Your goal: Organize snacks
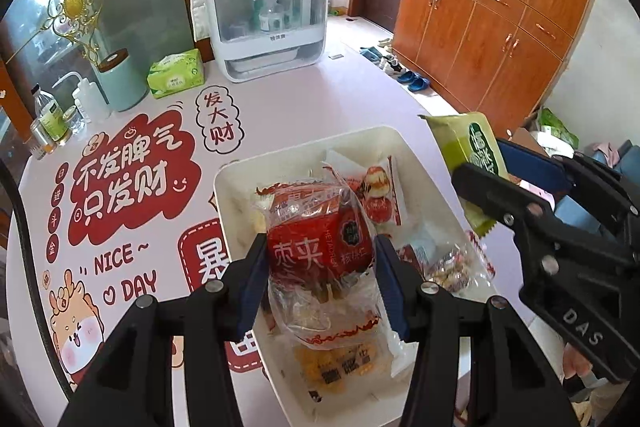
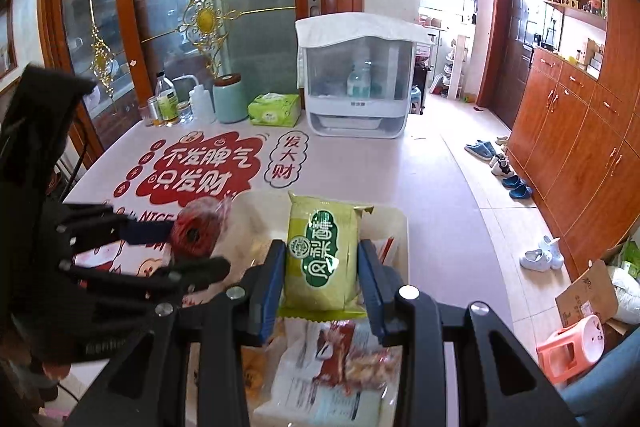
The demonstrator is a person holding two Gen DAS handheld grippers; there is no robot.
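Observation:
My left gripper (image 1: 320, 259) is shut on a red snack packet (image 1: 320, 247) in clear wrap and holds it above a white bin (image 1: 228, 195) with several snack packets in it. My right gripper (image 2: 322, 279) is shut on a green snack packet (image 2: 324, 255) and holds it above the same bin (image 2: 402, 227). In the left wrist view the right gripper (image 1: 476, 179) and its green packet (image 1: 468, 151) are at the right, over the bin's right rim. In the right wrist view the left gripper (image 2: 200, 247) and the red packet (image 2: 200, 227) are at the left.
The bin stands on a pink table (image 1: 304, 107) with red printed slogans. At the table's back are a white covered cabinet (image 1: 264, 15), a green tissue pack (image 1: 174, 73), a mint canister (image 1: 120, 79) and bottles (image 1: 52, 119). Wooden cupboards (image 1: 500, 27) and shoes (image 2: 512, 183) are right.

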